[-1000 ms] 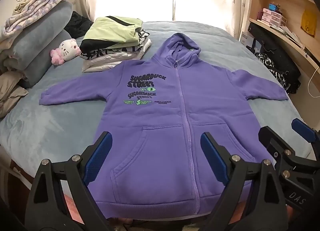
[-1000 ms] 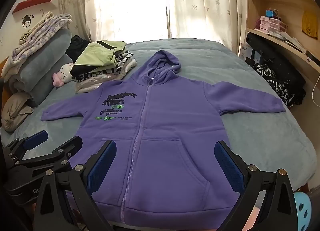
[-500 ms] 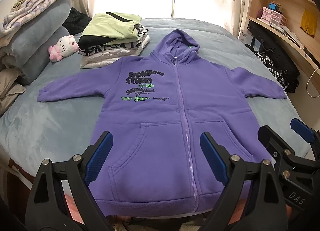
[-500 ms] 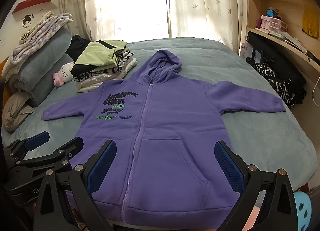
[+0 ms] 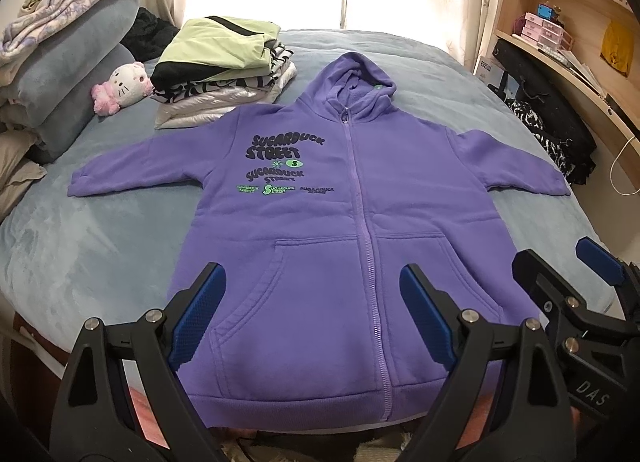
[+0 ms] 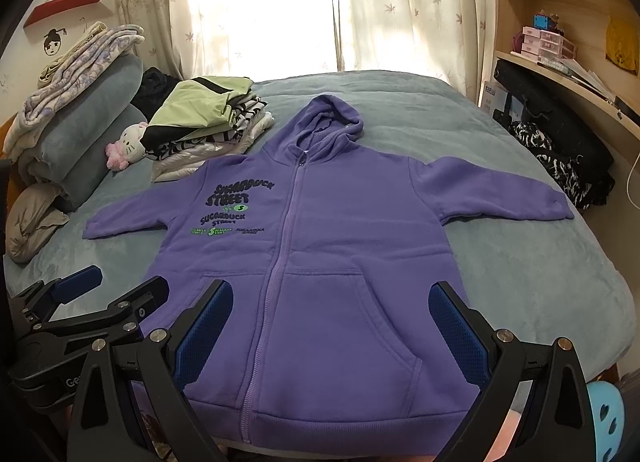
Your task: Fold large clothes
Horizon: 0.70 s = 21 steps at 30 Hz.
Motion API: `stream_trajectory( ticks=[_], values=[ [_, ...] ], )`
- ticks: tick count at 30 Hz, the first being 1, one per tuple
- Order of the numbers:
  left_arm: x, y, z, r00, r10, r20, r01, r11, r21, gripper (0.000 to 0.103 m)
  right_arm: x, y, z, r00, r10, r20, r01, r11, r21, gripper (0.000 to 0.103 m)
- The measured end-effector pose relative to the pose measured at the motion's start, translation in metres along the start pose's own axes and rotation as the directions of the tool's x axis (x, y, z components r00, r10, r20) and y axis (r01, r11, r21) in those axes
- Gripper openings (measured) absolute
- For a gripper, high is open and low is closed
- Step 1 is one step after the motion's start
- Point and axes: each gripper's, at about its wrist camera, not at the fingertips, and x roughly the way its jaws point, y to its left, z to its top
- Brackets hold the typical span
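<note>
Left wrist view: a purple fleece hoodie (image 5: 352, 246) lies flat, front up, on a bed (image 5: 80, 246) covered in a soft blue-grey plush blanket. Its zip is closed from hem to collar, both sleeves are spread out to the sides, and the hood points toward the bright window. Puffy dark lettering and small green marks sit on the chest to the left of the zip; curved pocket seams flank it lower down, and a ribbed band runs along the hem. The left gripper (image 5: 312, 302) hovers over the hem end with its black jaws spread wide, the textured blue pads clear of the cloth and nothing between them. At the right edge the right gripper (image 5: 560, 274) shows in part.

Beyond the left sleeve stands a pile of folded clothes (image 5: 224, 74), a pale green garment on top of black-and-white and silvery layers. Beside it lies a white and pink plush cat (image 5: 122, 88), against rolled grey bedding.

Right wrist view: the hoodie (image 6: 344, 262) fills the middle of the bed, hem nearest. The right gripper (image 6: 330, 320) is held above the right pocket, jaws wide apart and empty. The left gripper (image 6: 104, 286) sits low at the left; its spread is probably wide, though the angle hides it. A curved wooden shelf (image 6: 560, 74) with small boxes lines the right wall.
</note>
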Motion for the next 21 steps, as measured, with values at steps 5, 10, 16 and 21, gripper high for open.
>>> stream_trajectory(
  ticks=[5,10,16,21],
  values=[
    [0.001,-0.002,0.000,1.000,0.005,0.002,-0.005,1.000,0.009,0.087,0.003,-0.003,0.005,1.000,-0.001,-0.002,0.001,1.000,0.003,0.100],
    [0.001,-0.006,-0.001,1.000,0.009,0.003,-0.009,1.000,0.017,0.087,0.005,-0.009,0.002,1.000,0.009,-0.004,-0.009,1.000,0.017,0.100],
    [-0.001,-0.009,-0.002,1.000,0.009,0.004,-0.009,1.000,0.021,0.087,0.005,-0.011,0.000,1.000,0.013,-0.004,-0.013,1.000,0.025,0.100],
    [-0.001,-0.012,-0.002,1.000,0.013,0.001,-0.013,1.000,0.028,0.087,0.005,-0.016,-0.002,1.000,0.017,-0.006,-0.017,0.999,0.034,0.100]
  ],
)
